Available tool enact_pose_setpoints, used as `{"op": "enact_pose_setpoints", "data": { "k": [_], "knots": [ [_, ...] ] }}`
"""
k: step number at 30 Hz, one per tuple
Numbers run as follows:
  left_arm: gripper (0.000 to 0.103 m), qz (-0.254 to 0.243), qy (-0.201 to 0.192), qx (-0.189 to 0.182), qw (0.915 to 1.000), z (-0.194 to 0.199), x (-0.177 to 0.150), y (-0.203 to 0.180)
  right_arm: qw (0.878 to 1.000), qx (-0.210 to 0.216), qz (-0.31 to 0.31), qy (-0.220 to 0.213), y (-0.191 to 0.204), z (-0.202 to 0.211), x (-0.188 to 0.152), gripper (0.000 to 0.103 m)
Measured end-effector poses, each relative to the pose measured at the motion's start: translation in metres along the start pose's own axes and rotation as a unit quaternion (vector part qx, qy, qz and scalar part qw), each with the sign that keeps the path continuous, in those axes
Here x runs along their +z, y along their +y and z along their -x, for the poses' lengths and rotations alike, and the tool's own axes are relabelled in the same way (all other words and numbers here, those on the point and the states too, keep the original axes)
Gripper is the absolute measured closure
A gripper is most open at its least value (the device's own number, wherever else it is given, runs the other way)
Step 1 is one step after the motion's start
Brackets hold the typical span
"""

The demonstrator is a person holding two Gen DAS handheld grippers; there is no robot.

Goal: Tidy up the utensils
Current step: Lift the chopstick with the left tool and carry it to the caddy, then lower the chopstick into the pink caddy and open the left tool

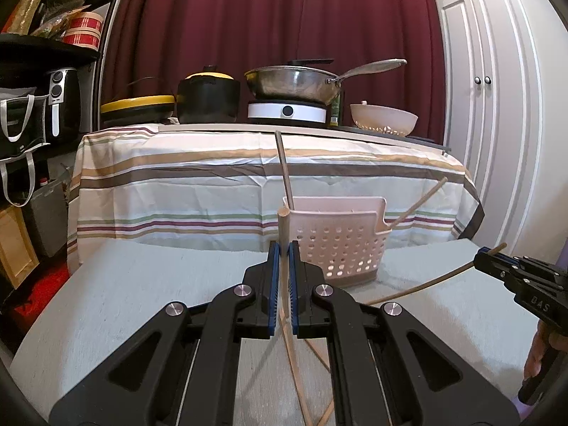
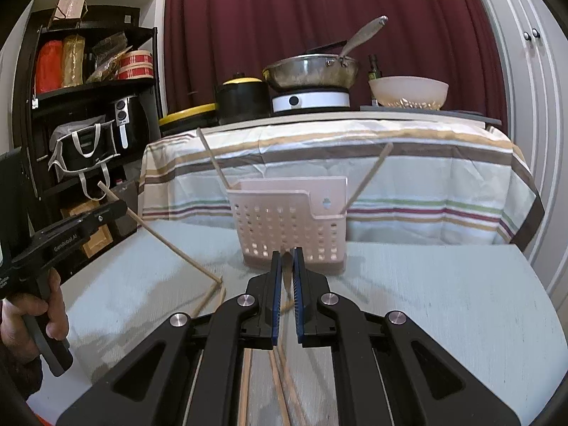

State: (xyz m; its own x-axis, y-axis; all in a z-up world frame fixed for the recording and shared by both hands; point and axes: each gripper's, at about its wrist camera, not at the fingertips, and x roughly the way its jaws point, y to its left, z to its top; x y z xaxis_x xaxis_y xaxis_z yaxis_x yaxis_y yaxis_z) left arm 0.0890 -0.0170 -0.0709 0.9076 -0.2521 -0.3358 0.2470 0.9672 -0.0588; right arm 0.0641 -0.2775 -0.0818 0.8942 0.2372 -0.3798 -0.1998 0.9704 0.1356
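The pale bench [image 1: 124,284] carries a pink perforated holder [image 1: 337,245] near its far edge, with two chopsticks [image 1: 284,170] standing tilted inside. The left claw [image 1: 283,248] is clamped on one wooden chopstick [image 1: 284,223], its tip just left of the holder. The right claw [image 2: 287,259] is clamped on another chopstick [image 2: 286,261], directly in front of the holder.

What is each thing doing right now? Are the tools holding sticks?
Left tool: shut on a chopstick.
Right tool: shut on another chopstick.
Pink basket: upright, two chopsticks leaning inside.
Loose chopsticks: lying on the table.
Black pot: lid on.
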Motion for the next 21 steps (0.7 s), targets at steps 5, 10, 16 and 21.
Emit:
{"op": "enact_pose_setpoints", "data": {
  "k": [5,10,16,21],
  "knots": [
    [0.097,0.0,-0.006,-0.002,1.0,-0.008,0.01,0.001,1.0,0.004,0.0,-0.011,-0.002,-0.008,0.012,0.096],
    [0.097,0.004,-0.009,-0.005,0.9999,-0.015,0.017,0.005,1.0,0.008,-0.004,-0.018,-0.003,-0.017,0.02,0.096],
    [0.097,0.027,-0.002,-0.021,0.9994,-0.02,0.029,0.014,1.0,0.017,-0.011,-0.019,-0.008,-0.02,0.032,0.096],
    [0.097,0.037,-0.007,-0.034,0.9987,-0.016,0.048,0.018,0.999,0.023,-0.015,-0.03,-0.011,-0.012,0.049,0.096]
  ]
}}
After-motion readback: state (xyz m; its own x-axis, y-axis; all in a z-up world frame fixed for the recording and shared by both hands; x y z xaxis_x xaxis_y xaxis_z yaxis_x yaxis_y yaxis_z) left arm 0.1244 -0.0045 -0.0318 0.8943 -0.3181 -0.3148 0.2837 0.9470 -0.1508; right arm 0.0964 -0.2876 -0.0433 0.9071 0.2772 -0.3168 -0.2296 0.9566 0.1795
